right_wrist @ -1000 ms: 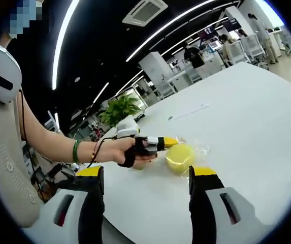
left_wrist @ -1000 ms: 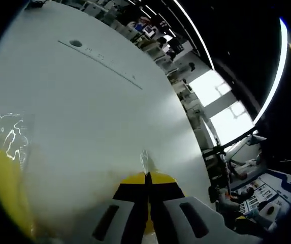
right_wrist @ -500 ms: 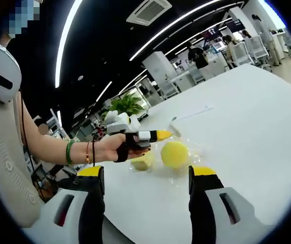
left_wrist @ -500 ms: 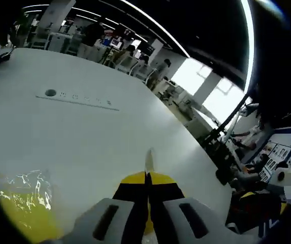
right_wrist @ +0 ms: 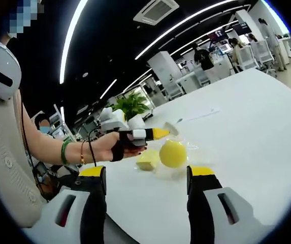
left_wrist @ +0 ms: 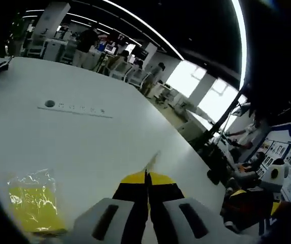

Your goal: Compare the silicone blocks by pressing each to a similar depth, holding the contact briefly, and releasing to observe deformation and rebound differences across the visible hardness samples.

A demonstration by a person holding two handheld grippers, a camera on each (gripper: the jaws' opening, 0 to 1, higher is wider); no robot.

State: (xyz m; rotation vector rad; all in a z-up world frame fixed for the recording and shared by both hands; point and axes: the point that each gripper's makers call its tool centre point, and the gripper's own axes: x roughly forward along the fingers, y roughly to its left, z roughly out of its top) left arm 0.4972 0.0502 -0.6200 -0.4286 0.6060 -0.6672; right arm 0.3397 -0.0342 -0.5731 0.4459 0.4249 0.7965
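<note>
— Where are the silicone pieces now?

— On the white table (right_wrist: 247,127). A round yellow block (right_wrist: 173,153) in clear wrapping and a paler yellow block (right_wrist: 147,160) lie side by side, under the left gripper (right_wrist: 160,133), which hovers above them in the person's hand (right_wrist: 117,148). In the left gripper view, a wrapped yellow block (left_wrist: 33,206) lies low at the left.

— And the tools?

— The left gripper (left_wrist: 146,179) has its yellow tips pressed together, with a small clear scrap at the tip. The right gripper (right_wrist: 145,173) stands spread wide, holding nothing.
</note>
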